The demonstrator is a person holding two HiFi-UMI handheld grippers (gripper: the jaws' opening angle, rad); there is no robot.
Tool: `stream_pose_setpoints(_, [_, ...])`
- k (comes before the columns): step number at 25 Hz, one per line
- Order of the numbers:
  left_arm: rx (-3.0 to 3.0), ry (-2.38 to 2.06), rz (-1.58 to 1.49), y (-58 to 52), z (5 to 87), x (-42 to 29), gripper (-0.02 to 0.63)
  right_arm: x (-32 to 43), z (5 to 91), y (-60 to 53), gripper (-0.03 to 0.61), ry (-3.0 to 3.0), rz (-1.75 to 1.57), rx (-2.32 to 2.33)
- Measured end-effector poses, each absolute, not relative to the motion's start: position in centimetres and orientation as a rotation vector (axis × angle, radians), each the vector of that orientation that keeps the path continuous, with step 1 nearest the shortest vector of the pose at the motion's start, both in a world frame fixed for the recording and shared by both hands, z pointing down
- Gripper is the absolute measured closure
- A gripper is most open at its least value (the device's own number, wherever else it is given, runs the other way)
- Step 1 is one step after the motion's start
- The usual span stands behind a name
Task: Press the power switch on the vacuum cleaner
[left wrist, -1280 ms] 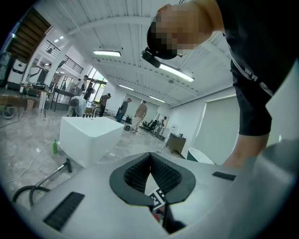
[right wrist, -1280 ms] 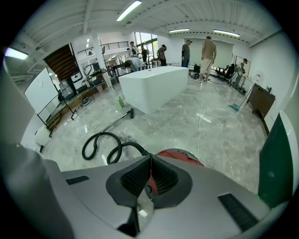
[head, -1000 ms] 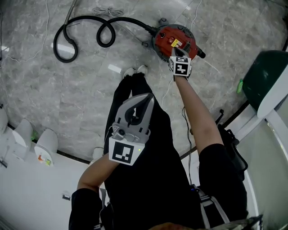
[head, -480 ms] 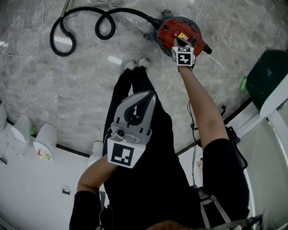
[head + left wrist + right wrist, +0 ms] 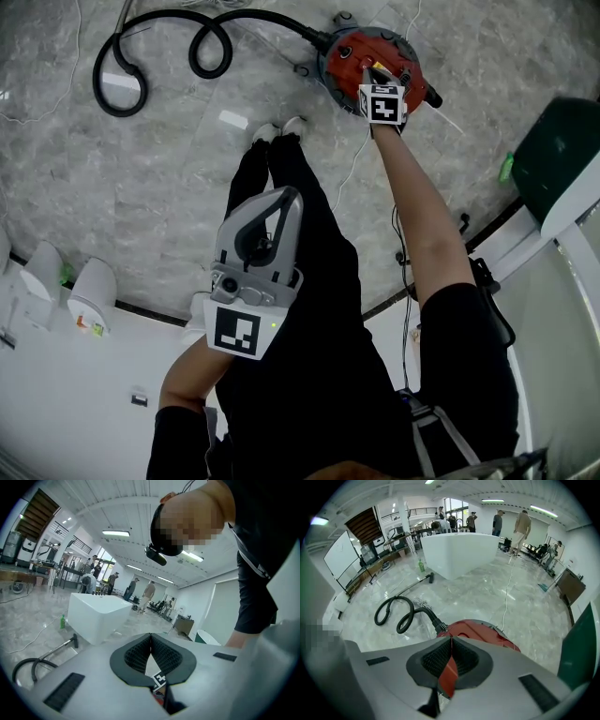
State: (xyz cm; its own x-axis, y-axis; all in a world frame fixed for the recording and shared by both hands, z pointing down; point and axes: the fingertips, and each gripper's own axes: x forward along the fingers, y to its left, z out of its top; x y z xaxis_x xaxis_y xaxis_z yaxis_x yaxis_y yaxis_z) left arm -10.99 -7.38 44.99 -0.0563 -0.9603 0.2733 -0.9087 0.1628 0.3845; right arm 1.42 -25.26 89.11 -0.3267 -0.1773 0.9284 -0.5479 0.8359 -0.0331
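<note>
With its jaws pressed together on nothing, my right claw [image 5: 373,69] sits at the top of the round red vacuum cleaner [image 5: 343,58], while my left claw [image 5: 289,195], jaws also together, hangs well apart from it.

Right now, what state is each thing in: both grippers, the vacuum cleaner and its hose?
Left gripper: jaws together, nothing between them, held up away from the vacuum.
Right gripper: jaws together, tips aimed down at the vacuum's red top.
Vacuum cleaner: upright on the floor, hose plugged in.
Hose: lying in loops on the floor.
Power switch: hidden by the right gripper, state can't be read.
</note>
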Motion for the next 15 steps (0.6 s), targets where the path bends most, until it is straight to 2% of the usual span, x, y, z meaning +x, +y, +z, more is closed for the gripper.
stream_pose_setpoints(6, [1.728,-2.000,-0.157,-7.3,46.8,-11.6,0.595,2.2,91.4,-25.6,0.558,-1.867,0.526,0.629])
stream_pose_setpoints(15, [1.709,-1.990,-0.172,-7.4,47.7,-10.7,0.595,2.1,92.9,-26.1,0.558,-1.859,0.525,0.620])
